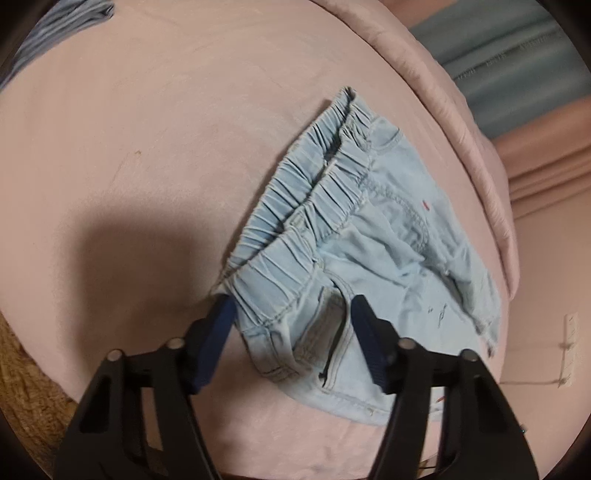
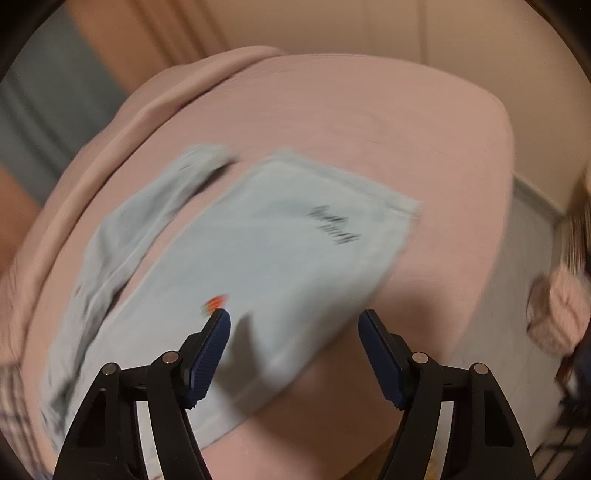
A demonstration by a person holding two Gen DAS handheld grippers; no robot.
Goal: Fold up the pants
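Observation:
Light blue denim pants [image 1: 369, 221] lie on a pink bed sheet [image 1: 129, 147], their elastic waistband running from the upper middle down to the lower left. My left gripper [image 1: 291, 314] is low over the waistband's near corner. Its blue pads straddle that corner and the pocket seam, wide apart and not pressing. In the blurred right wrist view, one pant leg [image 2: 277, 251] with dark printed lettering lies flat, and the other leg trails off to the left. My right gripper [image 2: 293, 321] hovers open above the near edge of the flat leg, with nothing held.
A rolled pink blanket edge [image 1: 465, 118] borders the bed to the right of the pants. A blue-grey cloth [image 1: 55, 33] lies at the far left corner. A brown woven rug [image 1: 22, 369] shows below the bed edge. A blurred pinkish object [image 2: 554, 310] stands on the floor at right.

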